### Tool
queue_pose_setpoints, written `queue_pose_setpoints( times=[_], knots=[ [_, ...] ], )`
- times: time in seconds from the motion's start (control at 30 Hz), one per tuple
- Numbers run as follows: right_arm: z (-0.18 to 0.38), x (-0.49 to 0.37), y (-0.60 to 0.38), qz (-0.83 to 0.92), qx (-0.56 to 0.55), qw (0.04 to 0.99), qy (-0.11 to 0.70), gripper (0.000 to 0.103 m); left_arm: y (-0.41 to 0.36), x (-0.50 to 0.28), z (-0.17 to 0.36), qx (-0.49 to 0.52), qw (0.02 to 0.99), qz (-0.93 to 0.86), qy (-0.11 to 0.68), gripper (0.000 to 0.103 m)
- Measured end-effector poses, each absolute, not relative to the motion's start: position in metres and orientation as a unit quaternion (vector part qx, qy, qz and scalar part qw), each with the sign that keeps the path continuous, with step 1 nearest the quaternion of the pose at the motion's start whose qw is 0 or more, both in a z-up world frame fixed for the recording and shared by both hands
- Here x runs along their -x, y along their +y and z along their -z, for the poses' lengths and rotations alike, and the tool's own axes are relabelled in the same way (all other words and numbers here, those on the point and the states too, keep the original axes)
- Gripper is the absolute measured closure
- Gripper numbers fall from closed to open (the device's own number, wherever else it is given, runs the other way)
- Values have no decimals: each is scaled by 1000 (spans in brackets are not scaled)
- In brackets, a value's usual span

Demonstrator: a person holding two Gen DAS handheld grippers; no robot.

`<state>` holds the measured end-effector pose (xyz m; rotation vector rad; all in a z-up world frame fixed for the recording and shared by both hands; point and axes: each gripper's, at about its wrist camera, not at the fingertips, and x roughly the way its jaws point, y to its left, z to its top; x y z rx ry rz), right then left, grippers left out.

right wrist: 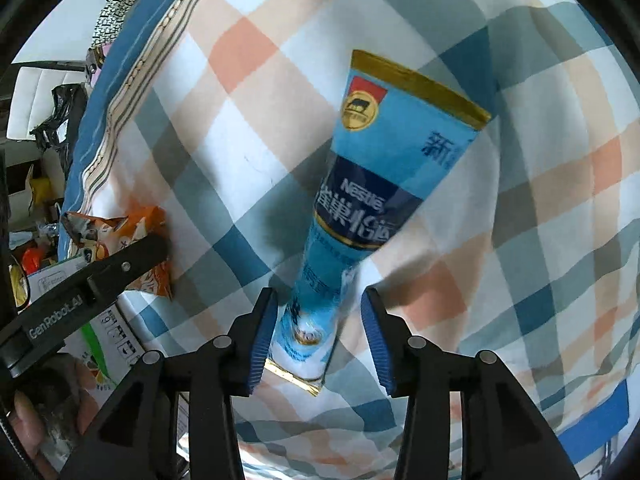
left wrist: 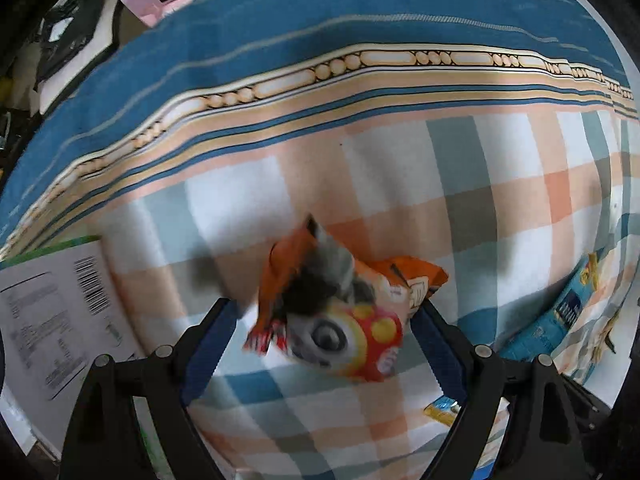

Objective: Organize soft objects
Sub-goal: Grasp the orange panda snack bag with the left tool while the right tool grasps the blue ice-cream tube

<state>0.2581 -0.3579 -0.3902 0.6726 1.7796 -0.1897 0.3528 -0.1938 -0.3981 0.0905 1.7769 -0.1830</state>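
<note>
- Looking down from both claw cameras onto a checked blanket (left wrist: pixel 400 168) with a blue striped border, spread like a bed cover.
- The left claw (left wrist: pixel 326 312) stands wide open over an orange snack bag (left wrist: pixel 348 304); the bag lies between the fingers, and the right finger looks close to or touching it, but the pads are not pressing.
- The right claw (right wrist: pixel 320 332) is partly open around the near end of a blue sachet (right wrist: pixel 360 184). Its left pad sits against the sachet edge; a gap shows at the right pad, so I judge it is not gripped.
- Both packets lie loose on the blanket, well apart. Nothing looks sorted or gathered yet, so the task appears to be at an early stage.
- A white printed box (left wrist: pixel 52 320) lies at the blanket's edge, left of the snack bag; whether it is meant as the container cannot be told.
- Open blanket surrounds both packets, leaving free room. Clutter sits beyond the blue border, away from the work.
- A hand (right wrist: pixel 36 420) shows at the lower left of the right view.
</note>
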Motion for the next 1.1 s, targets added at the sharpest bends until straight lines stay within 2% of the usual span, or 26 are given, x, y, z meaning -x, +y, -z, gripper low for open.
queue_pose_setpoints(
  times=[0.17,0.23,0.27,0.37,0.4,0.47,0.63,0.8,1.1],
  knots=[
    [396,-271,-346,92,-286,574,762,52,-199,-353,405,-47,639,83,764,16],
    [395,-271,-348,98,-284,575,761,52,-204,-354,404,-55,648,83,755,24],
    [395,-273,-347,101,-283,576,760,52,-206,-355,402,-60,654,85,750,34],
    [393,-281,-340,108,-266,584,759,60,-212,-351,396,-76,666,85,737,45],
    [392,-282,-336,110,-260,587,759,65,-211,-351,394,-75,669,85,735,46],
    [390,-282,-332,111,-259,589,757,74,-209,-347,391,-70,673,84,732,47],
    [387,-281,-327,109,-249,593,758,83,-204,-331,381,-67,682,83,723,48],
    [372,-277,-320,93,-244,602,754,84,-198,-320,352,-48,697,91,710,48],
    [299,-265,-299,44,-218,653,724,85,-162,-282,265,12,736,115,667,48]
  ],
)
